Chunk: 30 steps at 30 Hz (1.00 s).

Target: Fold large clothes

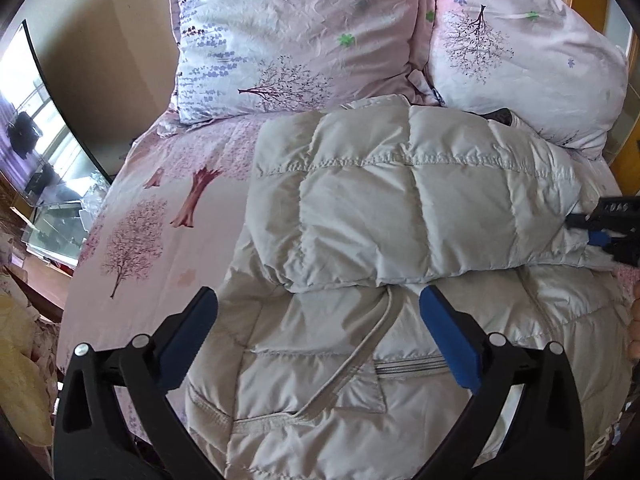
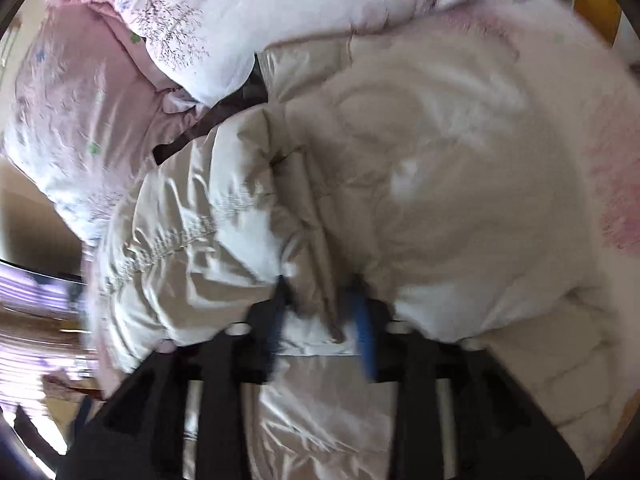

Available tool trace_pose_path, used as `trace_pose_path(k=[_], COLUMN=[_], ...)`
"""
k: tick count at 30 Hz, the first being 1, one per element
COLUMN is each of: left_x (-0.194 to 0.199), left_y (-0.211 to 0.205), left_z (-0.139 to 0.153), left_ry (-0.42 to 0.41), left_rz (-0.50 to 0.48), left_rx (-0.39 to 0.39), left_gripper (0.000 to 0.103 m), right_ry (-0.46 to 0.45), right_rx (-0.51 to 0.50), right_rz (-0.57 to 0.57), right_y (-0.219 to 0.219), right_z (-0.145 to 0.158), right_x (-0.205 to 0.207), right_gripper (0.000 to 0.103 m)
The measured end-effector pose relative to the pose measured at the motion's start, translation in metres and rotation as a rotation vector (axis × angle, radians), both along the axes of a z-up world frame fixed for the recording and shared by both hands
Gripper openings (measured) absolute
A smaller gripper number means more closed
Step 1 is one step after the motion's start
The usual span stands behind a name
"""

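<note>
The down jacket [image 1: 400, 200] lies half-folded on the bed [image 1: 160, 200]; the left gripper [image 1: 318, 312] hangs wide apart, the right gripper [image 2: 320, 292] pinches a fold. Next, I think, comes folding the lower half.

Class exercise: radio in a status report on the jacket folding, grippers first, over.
Left gripper open, hovering above the quilted jacket. Right gripper jaws around a jacket fold, grip unclear through blur. Jacket part-folded on the bed. Pillows crowd its far edge.
</note>
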State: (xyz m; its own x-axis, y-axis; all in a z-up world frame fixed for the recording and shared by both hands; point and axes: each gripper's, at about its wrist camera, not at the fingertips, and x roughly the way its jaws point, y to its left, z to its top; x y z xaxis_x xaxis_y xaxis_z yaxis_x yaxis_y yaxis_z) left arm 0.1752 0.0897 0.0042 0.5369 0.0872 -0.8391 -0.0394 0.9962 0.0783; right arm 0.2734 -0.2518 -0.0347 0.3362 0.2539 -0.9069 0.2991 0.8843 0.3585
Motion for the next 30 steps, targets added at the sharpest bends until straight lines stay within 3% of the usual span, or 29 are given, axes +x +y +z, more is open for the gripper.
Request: trace_pose_path(k=[3,6,8,12,16,23,27,29,30], left_x=[-0.001,-0.001,0.000,0.000,0.000,-0.001,-0.006,-0.007,-0.008], left_y=[0.002,0.005,0.005,0.004,0.005,0.006,0.000,-0.001,-0.001], left_z=[-0.001,-0.003,-0.005,-0.010,-0.012,-0.013,-0.012,-0.014,-0.014], left_ry=[0.002,0.009,0.016,0.028,0.036,0.028,0.007,0.028,0.031], left_rz=[0.012,0.024,0.027,0.025,0.026,0.015,-0.021,-0.029,-0.027], left_rx=[0.014,0.016,0.023,0.028,0.027,0.032,0.045,0.057,0.058], left_gripper=[0.101,0.101,0.101,0.101,0.101,0.101,0.101,0.101,0.101], right_ry=[-0.143,-0.251,-0.259,-0.200,-0.048,0.011,0.040,0.050,0.046], right_rx=[-0.121,-0.125,-0.112,-0.098,-0.118,-0.183,-0.167,-0.171,-0.165], right_rz=[-0.032,0.036,0.109,0.197,0.209,0.261,0.310,0.332,0.337], right_y=[-0.002,0.011,0.022,0.038,0.041,0.055,0.057,0.059,0.060], right_z=[0.035,0.051,0.052,0.036,-0.003,-0.017,-0.017,-0.011,-0.004], right_x=[-0.015,-0.020,-0.017,-0.008,0.003,0.013,0.019,0.016,0.010], right_gripper=[0.045,0.045,0.038,0.036,0.034,0.035,0.043,0.050,0.059])
